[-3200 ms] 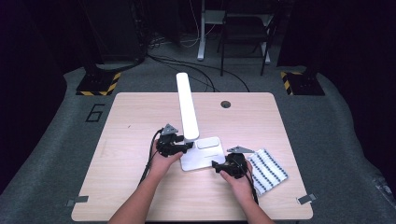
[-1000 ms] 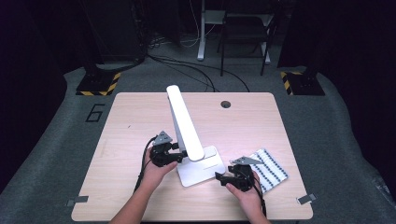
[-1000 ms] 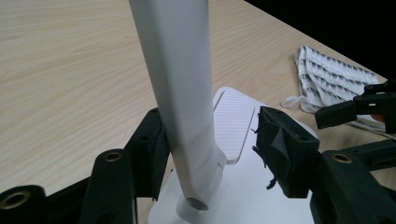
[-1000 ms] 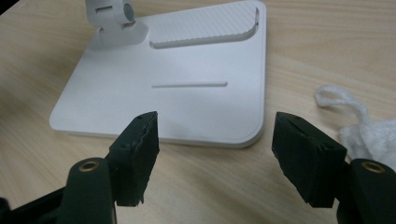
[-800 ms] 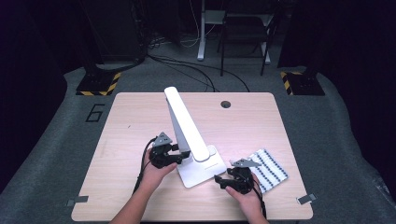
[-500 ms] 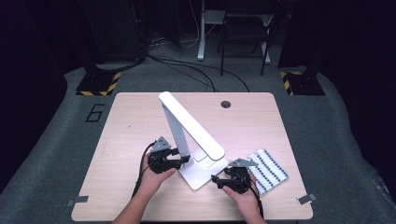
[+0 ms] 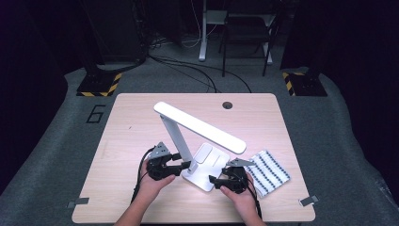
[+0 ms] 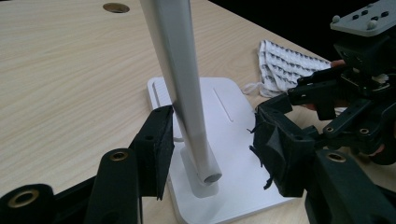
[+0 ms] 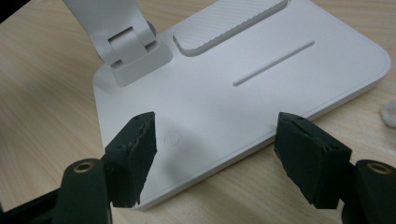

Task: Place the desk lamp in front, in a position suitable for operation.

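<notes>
The lamp point(image 7: 197, 141), near the table's point(image 7: 131, 117) front edge, looks unfolded already, both grippers gaping: left gripper point(image 8: 210, 140) loosely around its stem, right gripper point(image 9: 215, 154) over the base point(image 9: 261, 88), switch point(image 9: 172, 138) seemingly unpressed.

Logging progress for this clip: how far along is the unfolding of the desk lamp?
Done: the lamp's arm stands raised and its head is swung out. In hand: the left gripper straddles the arm, jaws apart; the right gripper sits open over the base. Left: letting go.
</notes>
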